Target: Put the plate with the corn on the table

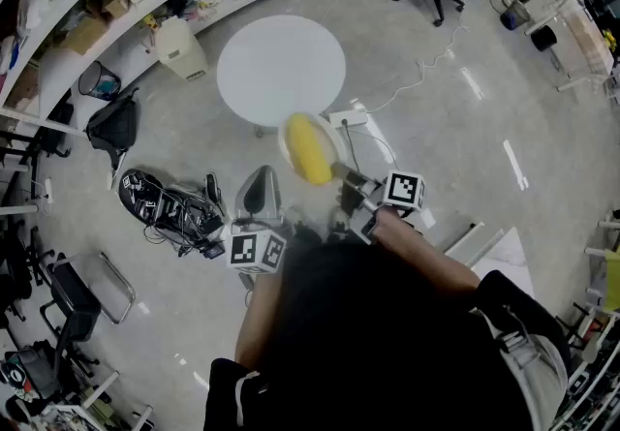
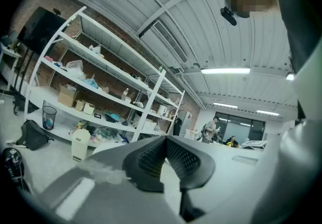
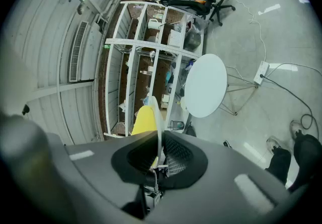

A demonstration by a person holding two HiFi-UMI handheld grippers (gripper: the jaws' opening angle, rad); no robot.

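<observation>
The left claw (image 2: 166, 140) has its pads pressed together with nothing between them. It hangs low, to the left of the load and clear of it, so it gives the plate no support. If the plate starts to tip, this claw would first have to open, probably too late to help.

The round white desk (image 1: 281, 66) stands ahead of both claws, beyond the load, and its top is bare. The plate (image 1: 334, 140) is in the air short of the desk's near edge, over the floor. The corn (image 1: 310, 150) lies loose on it and fills most of it.

The right claw (image 3: 158, 142) is clamped on the plate's near rim alone, and its own view shows the rim edge-on between the pads. All the weight therefore sits out beyond the tips. That is the main hazard, I judge, because a thin rim pinched at one point can pivot or slide in the pads. The far side would then droop and the corn would roll off onto the floor. A quick swing or a twist of this claw would do the same. Coming in too low could knock the far rim against the desk's edge and jar the grip.

A power strip (image 1: 347, 117) and its cable lie on the floor below and ahead of the right claw. They could catch a foot on the step forward.
</observation>
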